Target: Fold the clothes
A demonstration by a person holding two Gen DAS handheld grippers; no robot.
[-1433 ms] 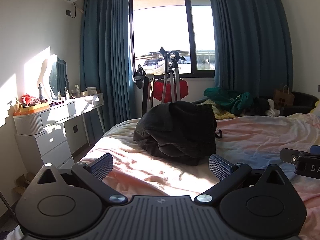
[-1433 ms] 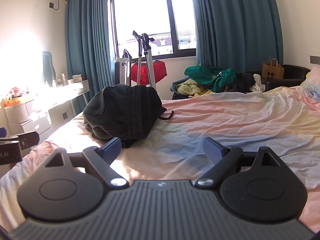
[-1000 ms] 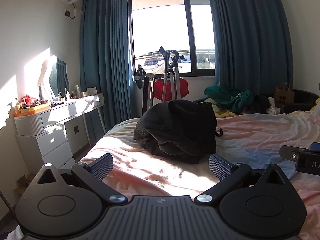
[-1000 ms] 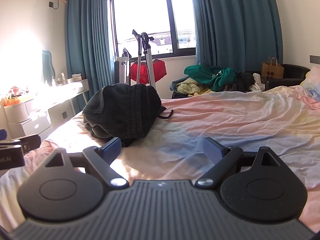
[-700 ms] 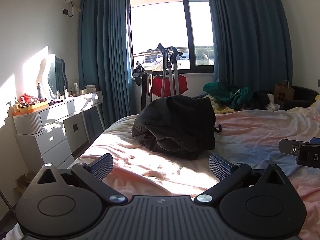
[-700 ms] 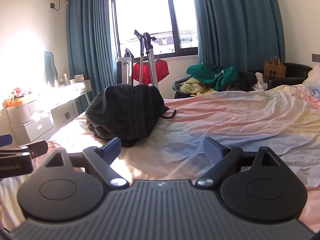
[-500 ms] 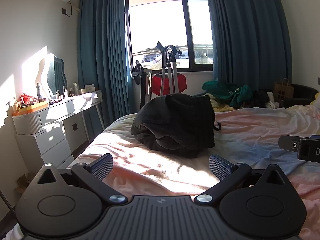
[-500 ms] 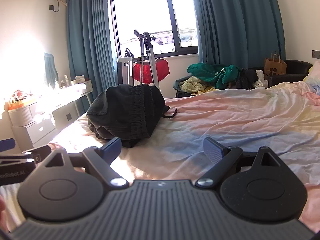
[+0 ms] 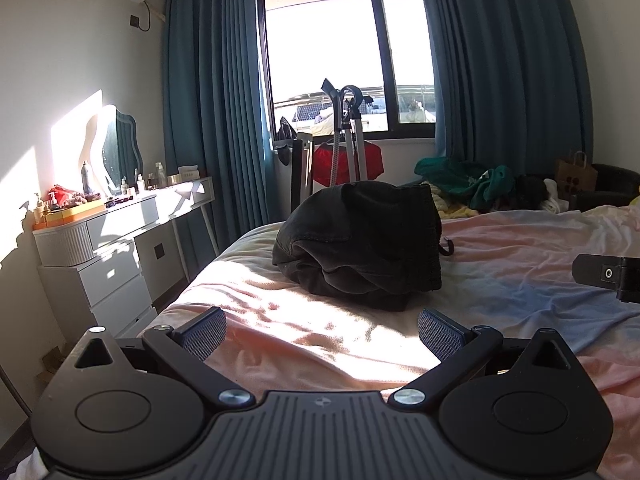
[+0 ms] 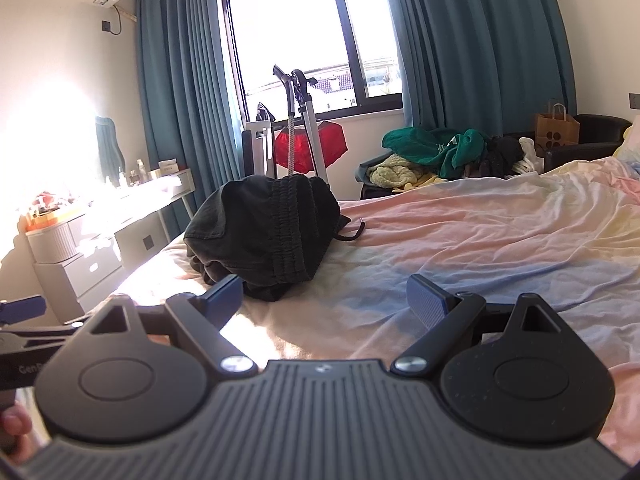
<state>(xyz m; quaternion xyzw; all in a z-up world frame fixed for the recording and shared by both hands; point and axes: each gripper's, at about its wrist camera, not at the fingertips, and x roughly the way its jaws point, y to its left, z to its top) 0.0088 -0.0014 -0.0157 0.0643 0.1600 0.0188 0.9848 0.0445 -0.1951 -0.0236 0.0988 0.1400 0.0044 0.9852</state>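
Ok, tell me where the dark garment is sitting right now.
The dark garment lies bunched on the bed near its window-side end, straight ahead of the open left gripper and ahead-left of the open right gripper, touching neither.

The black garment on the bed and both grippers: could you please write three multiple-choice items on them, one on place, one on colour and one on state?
1. Where does the black garment lie?
A. on the bed
B. on the dresser
C. on the floor

2. What colour are the curtains?
A. red
B. teal blue
C. white

3. How do the left gripper and right gripper stand?
A. both shut on cloth
B. one open, one shut
C. both open, holding nothing

Answers:
1. A, the bundle sits on the pastel sheet.
2. B, teal blue drapes flank the window.
3. C, in each wrist view the fingers are spread apart with only sheet between them.
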